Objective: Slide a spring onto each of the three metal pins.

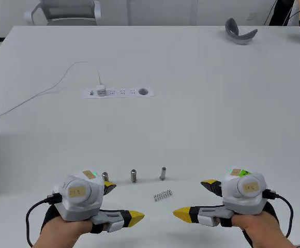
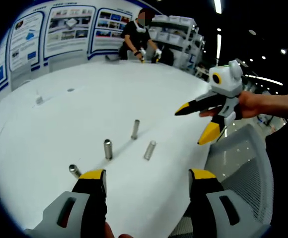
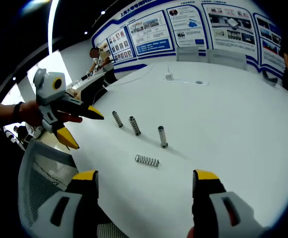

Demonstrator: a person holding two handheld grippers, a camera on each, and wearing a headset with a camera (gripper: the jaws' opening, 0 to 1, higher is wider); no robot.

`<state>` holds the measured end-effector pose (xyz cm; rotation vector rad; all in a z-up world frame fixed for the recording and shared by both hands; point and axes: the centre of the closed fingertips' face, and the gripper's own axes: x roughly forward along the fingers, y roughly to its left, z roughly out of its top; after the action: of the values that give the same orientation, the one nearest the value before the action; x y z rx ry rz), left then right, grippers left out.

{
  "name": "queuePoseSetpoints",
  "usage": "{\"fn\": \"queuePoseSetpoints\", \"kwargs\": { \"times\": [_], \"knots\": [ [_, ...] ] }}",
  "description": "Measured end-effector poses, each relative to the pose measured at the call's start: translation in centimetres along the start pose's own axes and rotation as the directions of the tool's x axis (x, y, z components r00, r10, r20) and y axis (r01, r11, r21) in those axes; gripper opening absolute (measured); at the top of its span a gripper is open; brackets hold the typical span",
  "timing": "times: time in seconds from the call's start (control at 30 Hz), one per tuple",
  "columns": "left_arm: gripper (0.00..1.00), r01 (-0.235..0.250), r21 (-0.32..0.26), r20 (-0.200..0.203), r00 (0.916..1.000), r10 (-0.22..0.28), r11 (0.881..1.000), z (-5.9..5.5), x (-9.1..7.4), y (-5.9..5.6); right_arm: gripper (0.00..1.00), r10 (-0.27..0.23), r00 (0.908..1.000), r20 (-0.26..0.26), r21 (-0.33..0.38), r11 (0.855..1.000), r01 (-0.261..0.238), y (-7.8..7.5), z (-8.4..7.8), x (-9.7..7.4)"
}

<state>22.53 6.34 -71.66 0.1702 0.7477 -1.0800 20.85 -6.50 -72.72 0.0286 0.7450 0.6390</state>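
A broad white table (image 1: 201,119) spans the head view, with a grey chair (image 1: 67,11) pushed in at its far edge. At the near edge, well apart from each other, are the two hand-held grippers. The left gripper (image 1: 124,201) has its yellow-tipped jaws spread wide with nothing between them. The right gripper (image 1: 193,198) is the same, jaws wide apart and holding nothing. The two sets of tips point inward toward each other.

Farther back on the table lies a white power strip (image 1: 117,93) with a plug in it, and a thin cable (image 1: 46,90) trails off to the left. A grey curved band (image 1: 239,32) rests near the far right corner.

Between the grippers, three metal pins stand upright in a short row. In the right gripper view, the pin nearest the left gripper (image 3: 117,119) and the middle pin (image 3: 134,125) each show coils wrapped around them. The third pin (image 3: 162,137) is bare and smooth.

The loose spring (image 1: 162,195) lies flat on the table just in front of the row, near the bare pin. It touches neither pin nor jaw.
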Motion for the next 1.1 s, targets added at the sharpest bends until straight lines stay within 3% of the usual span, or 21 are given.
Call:
{"fn": "queuePoseSetpoints", "kwargs": {
  "times": [0.43,0.67,0.77,0.9,1.1],
  "knots": [
    [0.69,0.059,0.056,-0.040,0.9975,-0.057,0.997,0.8,2.9,-1.5,0.81,0.007,1.0000,-0.005,-0.006,1.000,-0.007,0.7,-0.7,-0.9],
    [0.69,0.096,0.109,-0.083,0.9927,-0.088,0.989,0.8,4.5,-1.9,0.82,0.006,0.9999,-0.012,-0.012,1.000,-0.006,0.7,-1.0,-1.4],
    [0.64,0.103,0.120,-0.097,0.9911,-0.092,0.987,0.7,5.4,-1.8,0.83,0.007,0.9999,-0.009,-0.009,1.000,-0.007,0.7,-1.0,-1.6],
    [0.58,0.113,0.092,-0.107,0.9889,-0.103,0.989,0.5,6.4,-1.6,0.83,0.011,0.9999,-0.013,-0.006,1.000,-0.011,0.9,-1.3,-1.8],
    [0.49,0.097,0.086,-0.122,0.9888,-0.086,0.992,0.5,7.7,-1.2,0.85,0.021,0.9996,-0.020,-0.001,1.000,-0.021,1.2,-1.8,-1.9]
  ]
}}
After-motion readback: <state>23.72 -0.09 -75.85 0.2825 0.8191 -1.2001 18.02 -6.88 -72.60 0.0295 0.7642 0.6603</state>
